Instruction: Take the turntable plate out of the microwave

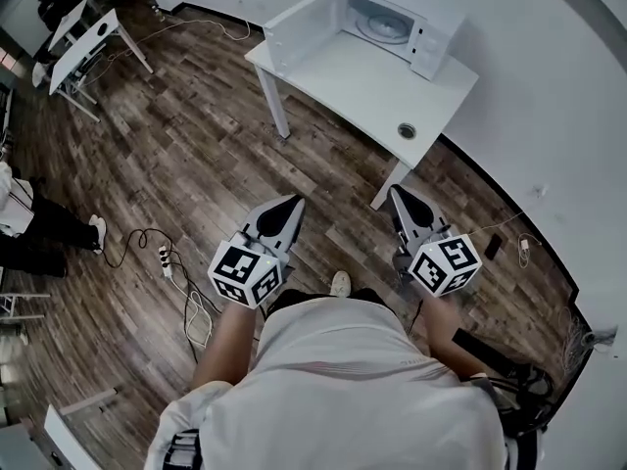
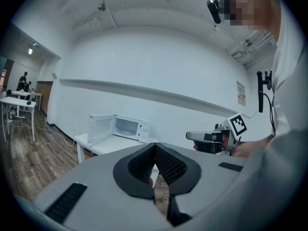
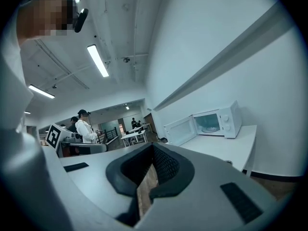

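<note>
A white microwave (image 1: 397, 29) stands at the far end of a white table (image 1: 343, 81), its door (image 1: 299, 29) swung open to the left. The round glass turntable plate (image 1: 382, 29) lies inside the cavity, also visible as a pale disc (image 3: 211, 127) in the right gripper view. My left gripper (image 1: 292, 204) and right gripper (image 1: 397, 196) are held side by side over the wooden floor, well short of the table, pointing towards it. Both are shut with nothing between their jaws. In the left gripper view the microwave (image 2: 126, 126) is small and far ahead, beyond my left gripper (image 2: 155, 148).
The table has a round cable hole (image 1: 406, 130) near its front corner. A power strip and cables (image 1: 165, 259) lie on the floor to the left. More white desks (image 1: 88, 42) stand at the far left, and a person's legs (image 1: 44, 225) are at the left edge. A wall runs along the right.
</note>
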`<state>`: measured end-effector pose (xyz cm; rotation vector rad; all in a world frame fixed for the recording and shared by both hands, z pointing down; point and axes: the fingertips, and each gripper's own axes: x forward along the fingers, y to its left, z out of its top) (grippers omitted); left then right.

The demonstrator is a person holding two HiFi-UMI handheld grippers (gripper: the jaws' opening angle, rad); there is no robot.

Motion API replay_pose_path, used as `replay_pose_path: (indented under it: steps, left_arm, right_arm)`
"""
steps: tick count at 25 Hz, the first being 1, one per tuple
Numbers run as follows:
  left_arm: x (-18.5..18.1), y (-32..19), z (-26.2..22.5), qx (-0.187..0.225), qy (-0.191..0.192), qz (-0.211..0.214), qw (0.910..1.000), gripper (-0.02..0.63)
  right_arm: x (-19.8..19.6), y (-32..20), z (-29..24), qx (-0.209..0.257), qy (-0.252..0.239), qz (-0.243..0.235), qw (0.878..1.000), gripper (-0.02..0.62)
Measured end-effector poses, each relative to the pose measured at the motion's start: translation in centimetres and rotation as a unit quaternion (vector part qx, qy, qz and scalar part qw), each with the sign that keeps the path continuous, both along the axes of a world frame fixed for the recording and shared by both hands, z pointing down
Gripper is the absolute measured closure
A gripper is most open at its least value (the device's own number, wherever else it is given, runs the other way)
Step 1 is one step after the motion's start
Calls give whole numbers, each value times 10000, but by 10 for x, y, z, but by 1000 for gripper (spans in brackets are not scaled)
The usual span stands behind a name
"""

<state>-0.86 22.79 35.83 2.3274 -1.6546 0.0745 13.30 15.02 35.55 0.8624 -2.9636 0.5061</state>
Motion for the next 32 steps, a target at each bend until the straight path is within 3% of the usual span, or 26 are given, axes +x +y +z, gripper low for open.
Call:
replay_pose_path:
  steps: [14,24,32]
  left_arm:
    - [-14,-61,14,-181,146,62,9997,595]
    - [-71,-143,4,37,504,434,9978,595]
    - [-122,-205,3,167,80,1052,9943,595]
  right_arm:
    - [-22,-59,19,-173,-29,-28,9998,591]
    - [-71,-122,13,-41,184,320,9993,592]
    - [-130,-166,12,4,272,730,9970,591]
